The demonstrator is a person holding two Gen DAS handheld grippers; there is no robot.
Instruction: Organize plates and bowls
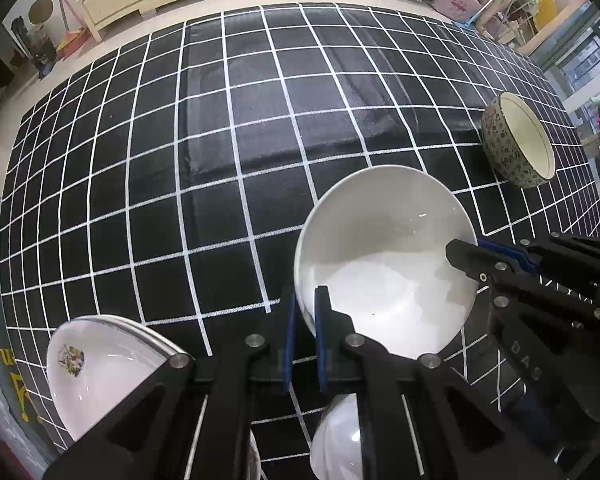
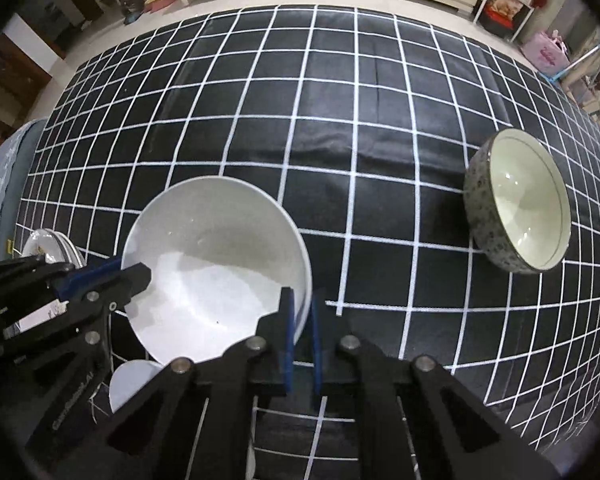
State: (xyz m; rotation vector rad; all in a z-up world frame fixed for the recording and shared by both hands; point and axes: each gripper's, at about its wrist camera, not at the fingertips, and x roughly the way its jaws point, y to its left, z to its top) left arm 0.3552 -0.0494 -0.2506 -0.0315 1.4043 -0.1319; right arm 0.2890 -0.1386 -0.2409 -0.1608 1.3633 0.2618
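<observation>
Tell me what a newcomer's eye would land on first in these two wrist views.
The big white bowl near the middle of the checked black cloth, pinched at opposite rims by the left gripper and the right gripper, both shut on it. Next, the patterned bowl standing alone to the right. Then the stacked plates at the near left edge.

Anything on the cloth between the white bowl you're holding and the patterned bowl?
Nothing: only bare checked cloth lies between the white bowl and the patterned bowl, clearest in the right wrist view.
</observation>
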